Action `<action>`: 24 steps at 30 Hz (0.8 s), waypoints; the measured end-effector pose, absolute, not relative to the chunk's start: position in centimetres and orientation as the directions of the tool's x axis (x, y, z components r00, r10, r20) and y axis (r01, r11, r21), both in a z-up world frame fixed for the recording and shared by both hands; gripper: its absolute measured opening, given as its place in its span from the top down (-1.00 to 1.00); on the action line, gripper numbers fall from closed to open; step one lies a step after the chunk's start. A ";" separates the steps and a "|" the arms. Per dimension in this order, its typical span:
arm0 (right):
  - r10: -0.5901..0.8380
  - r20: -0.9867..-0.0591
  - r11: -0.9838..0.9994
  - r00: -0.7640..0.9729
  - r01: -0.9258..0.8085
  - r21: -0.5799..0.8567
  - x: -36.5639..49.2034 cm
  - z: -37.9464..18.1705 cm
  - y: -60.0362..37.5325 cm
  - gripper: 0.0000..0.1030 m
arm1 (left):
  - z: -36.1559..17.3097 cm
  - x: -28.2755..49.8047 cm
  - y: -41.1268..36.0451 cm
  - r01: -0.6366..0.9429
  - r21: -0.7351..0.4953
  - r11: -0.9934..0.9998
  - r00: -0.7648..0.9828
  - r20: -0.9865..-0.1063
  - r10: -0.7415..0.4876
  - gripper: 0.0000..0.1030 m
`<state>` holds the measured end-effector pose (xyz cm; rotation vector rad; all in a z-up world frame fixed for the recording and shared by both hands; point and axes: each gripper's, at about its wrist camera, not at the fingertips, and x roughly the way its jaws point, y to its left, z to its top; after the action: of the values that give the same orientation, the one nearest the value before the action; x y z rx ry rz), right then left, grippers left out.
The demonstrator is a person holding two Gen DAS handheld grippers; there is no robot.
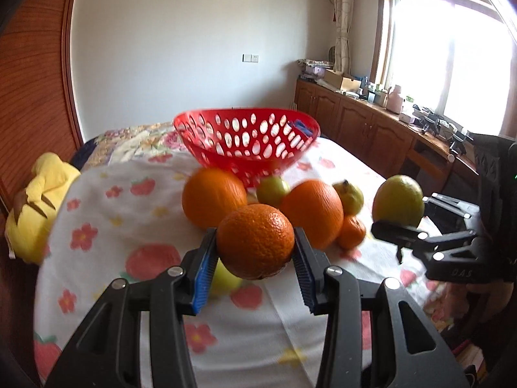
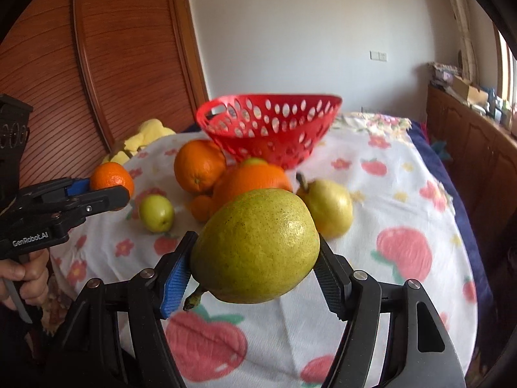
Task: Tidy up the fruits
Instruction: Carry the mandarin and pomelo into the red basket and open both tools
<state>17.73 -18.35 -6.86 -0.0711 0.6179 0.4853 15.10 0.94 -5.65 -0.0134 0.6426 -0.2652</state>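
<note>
My left gripper (image 1: 255, 245) is shut on an orange (image 1: 255, 241) and holds it above the flowered cloth; from the right wrist view this gripper (image 2: 97, 190) and its orange (image 2: 111, 177) show at the left. My right gripper (image 2: 255, 252) is shut on a large yellow-green pear (image 2: 255, 249), also lifted; the left wrist view shows that pear (image 1: 399, 200) at the right. A red perforated basket (image 1: 247, 139) stands behind the fruit pile. Two oranges (image 1: 213, 199) (image 1: 315, 211), a mandarin (image 1: 350, 231), a small green fruit (image 1: 273, 190) and another pear (image 2: 329, 207) lie on the cloth.
The fruit lies on a bed under a white strawberry-print cloth (image 1: 129, 226). A yellow plush toy (image 1: 42, 200) sits at the left edge by the wooden wardrobe (image 2: 113, 64). Wooden cabinets (image 1: 371, 129) with clutter run under the window. A hand (image 2: 26, 271) grips the left tool.
</note>
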 end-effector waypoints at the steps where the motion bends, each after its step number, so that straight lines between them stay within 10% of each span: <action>1: 0.418 -0.567 0.883 0.710 -0.464 0.070 18.1 -6.4 -18.3 -0.39 | -5.4 15.6 1.2 0.240 -0.087 0.967 0.774 -0.584 -0.245 0.17; 24: 0.410 -0.629 0.840 0.661 -0.542 -0.023 32.6 -2.8 -13.7 -0.39 | -1.6 26.1 4.4 0.220 -0.079 0.972 0.777 -0.588 -0.224 0.16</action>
<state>32.60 -13.66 -2.83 -0.2166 0.6542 0.5431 26.09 4.43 -1.59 -0.0062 0.6364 -0.2400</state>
